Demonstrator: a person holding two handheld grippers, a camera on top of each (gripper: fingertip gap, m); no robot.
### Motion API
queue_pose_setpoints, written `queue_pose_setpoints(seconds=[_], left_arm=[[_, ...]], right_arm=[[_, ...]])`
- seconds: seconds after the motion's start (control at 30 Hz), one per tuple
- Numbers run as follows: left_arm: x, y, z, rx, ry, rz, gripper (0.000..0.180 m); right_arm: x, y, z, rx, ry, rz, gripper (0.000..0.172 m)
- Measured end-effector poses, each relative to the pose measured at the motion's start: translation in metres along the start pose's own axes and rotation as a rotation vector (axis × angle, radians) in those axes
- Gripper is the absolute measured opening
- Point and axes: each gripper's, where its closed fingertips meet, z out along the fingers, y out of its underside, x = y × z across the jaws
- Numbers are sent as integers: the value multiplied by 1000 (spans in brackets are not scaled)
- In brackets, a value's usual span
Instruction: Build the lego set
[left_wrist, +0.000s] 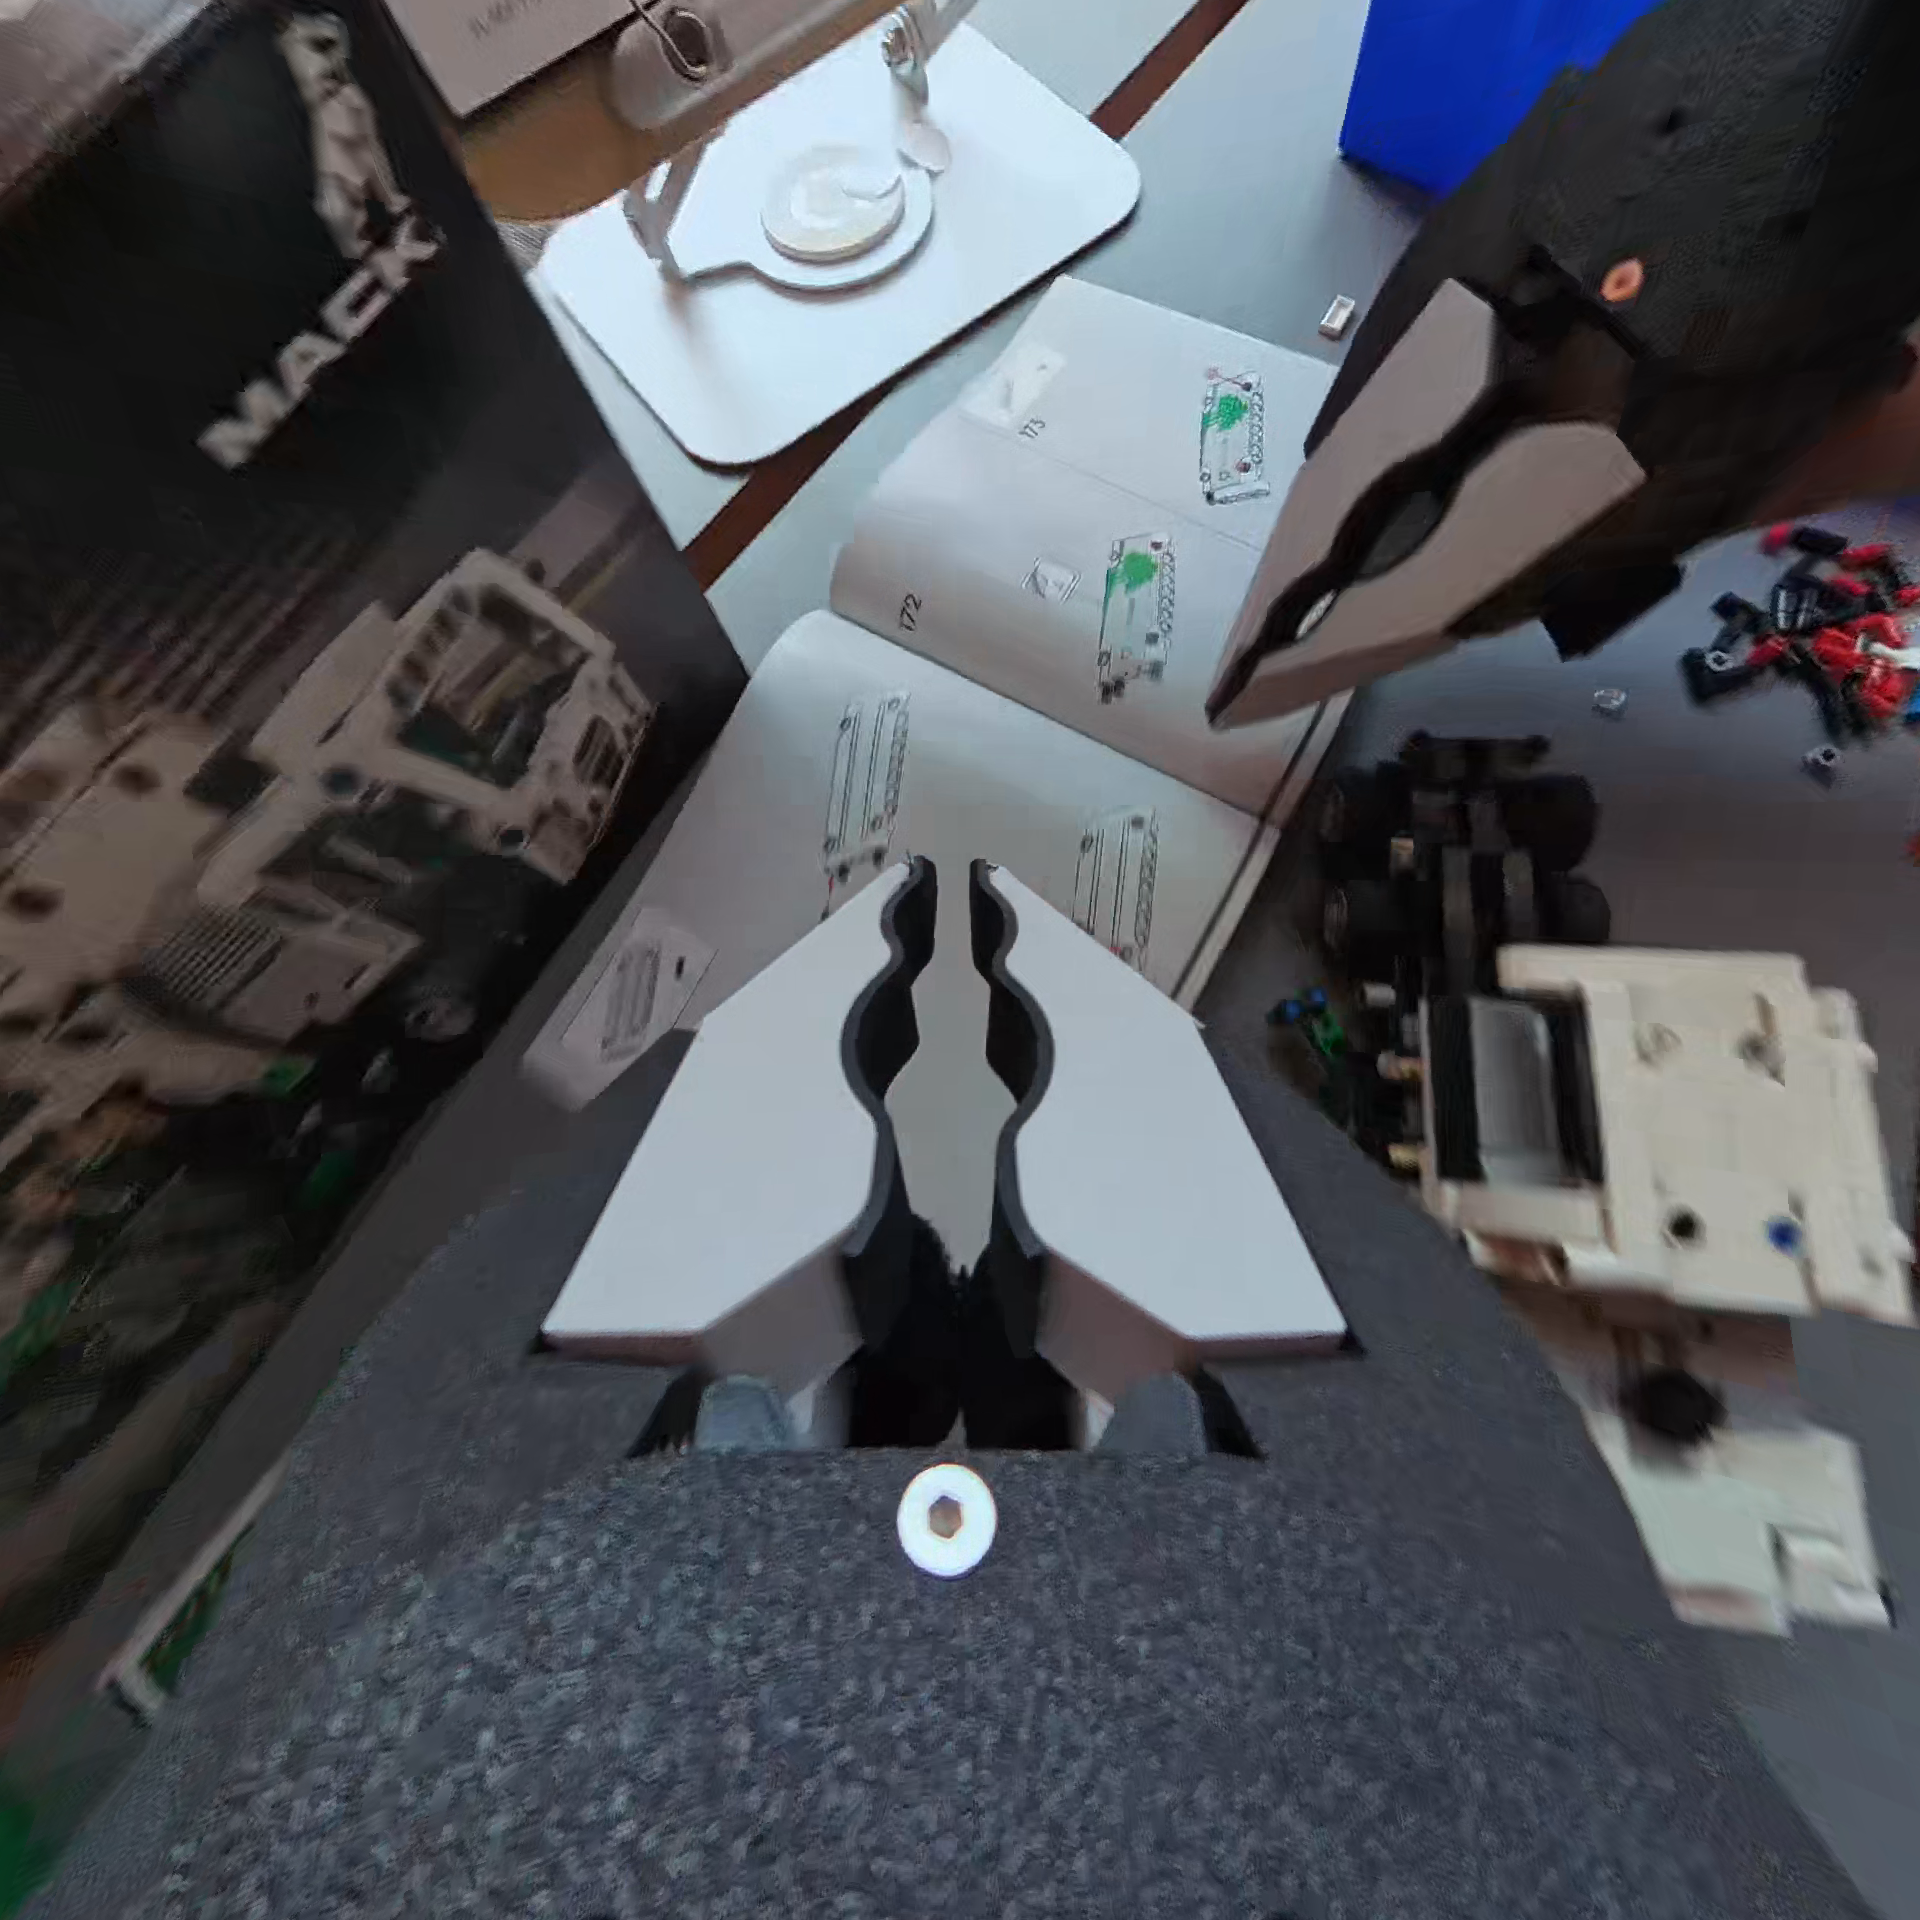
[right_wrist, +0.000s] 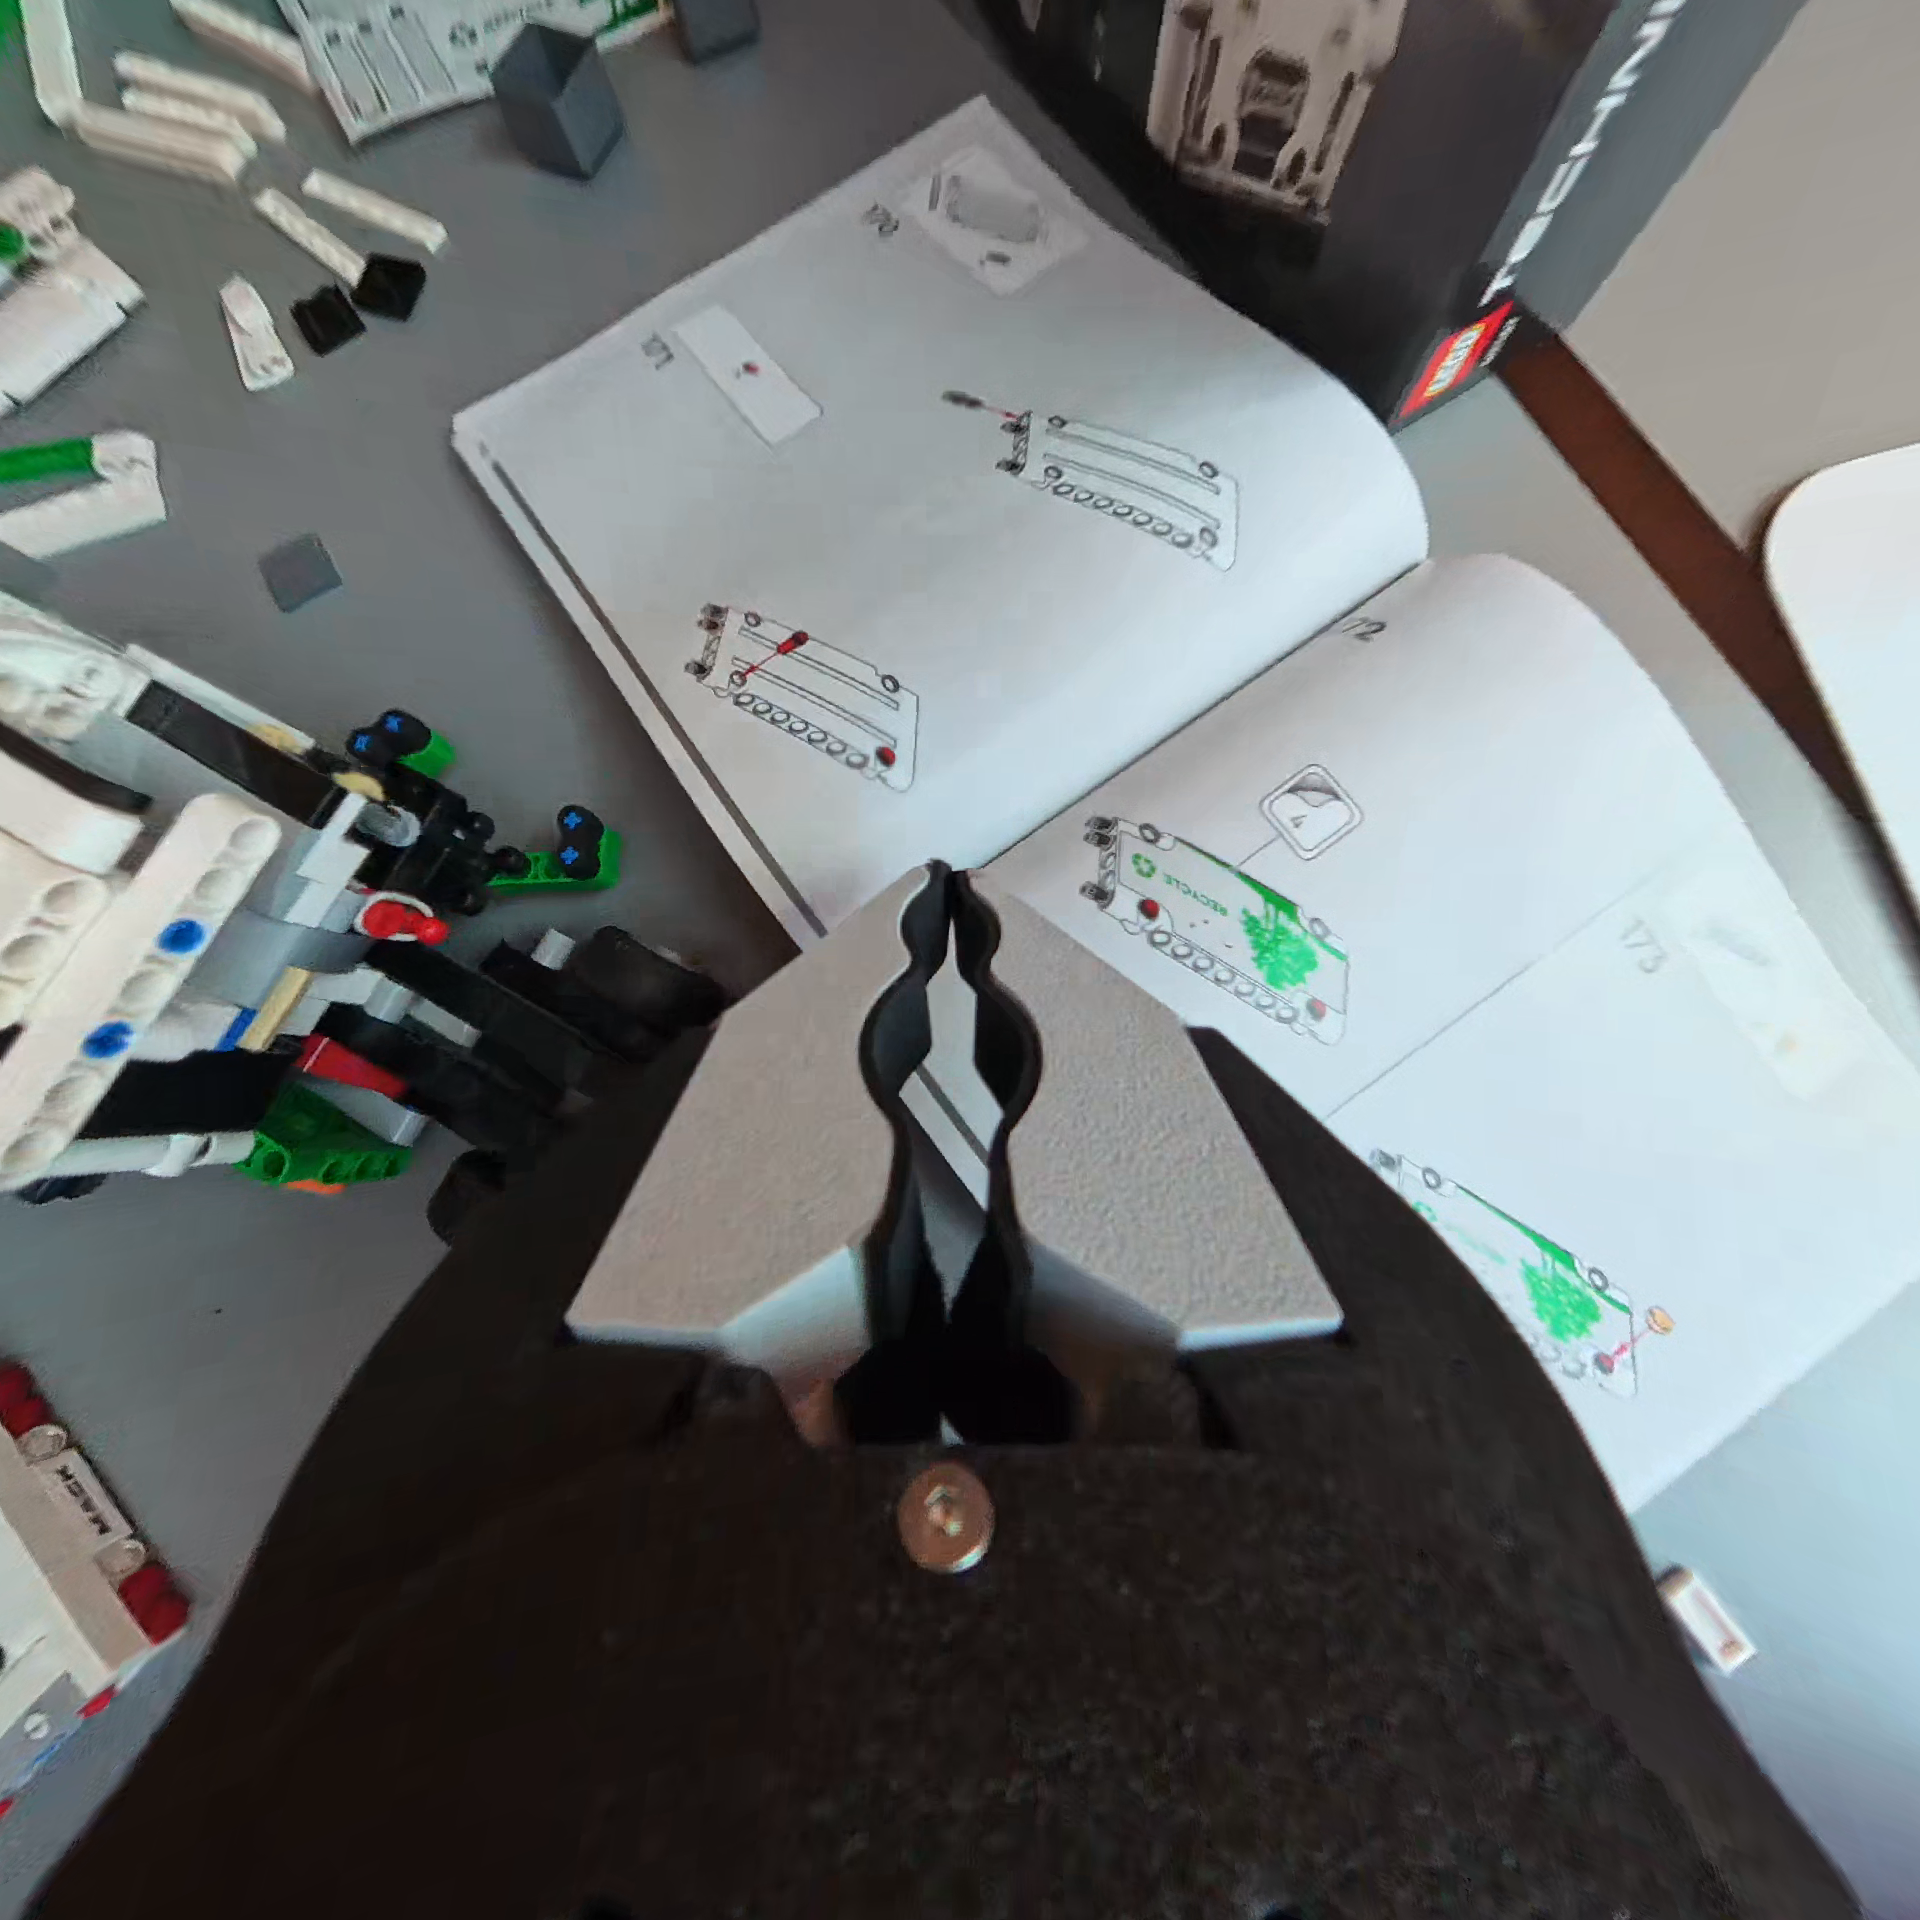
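Observation:
My left gripper (left_wrist: 953, 868) is open with a narrow gap between its pads and nothing in it. It hovers over the near page of an open instruction booklet (left_wrist: 1039, 644). My right gripper (right_wrist: 951, 878) is shut, its tips touching and nothing visible between them. It hangs over the booklet's (right_wrist: 935, 520) spine near the lower edge. It also shows in the left wrist view (left_wrist: 1226, 701), at the upper right above the booklet's right edge. A partly built white, black and green brick truck (left_wrist: 1662, 1122) lies to the right of my left gripper, and to the left of my right gripper (right_wrist: 156, 935).
A tall dark set box (left_wrist: 260, 520) stands along the booklet's left side, and also shows in the right wrist view (right_wrist: 1351, 156). A white stand base (left_wrist: 831, 291) lies beyond the booklet. Loose red and black pieces (left_wrist: 1839, 644) and white beams (right_wrist: 197, 114) are scattered on the grey table (right_wrist: 416, 582).

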Motion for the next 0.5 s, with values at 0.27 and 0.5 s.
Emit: queue_pose_setpoints(seconds=[0.27, 0.5], left_arm=[[-19, -9, 152, -223, 93, 20, 0], [-25, 1, 167, -189, 70, 50, 0]], right_arm=[[0, 14, 26, -209, -21, -129, 0], [0, 18, 29, -210, -80, -59, 0]])
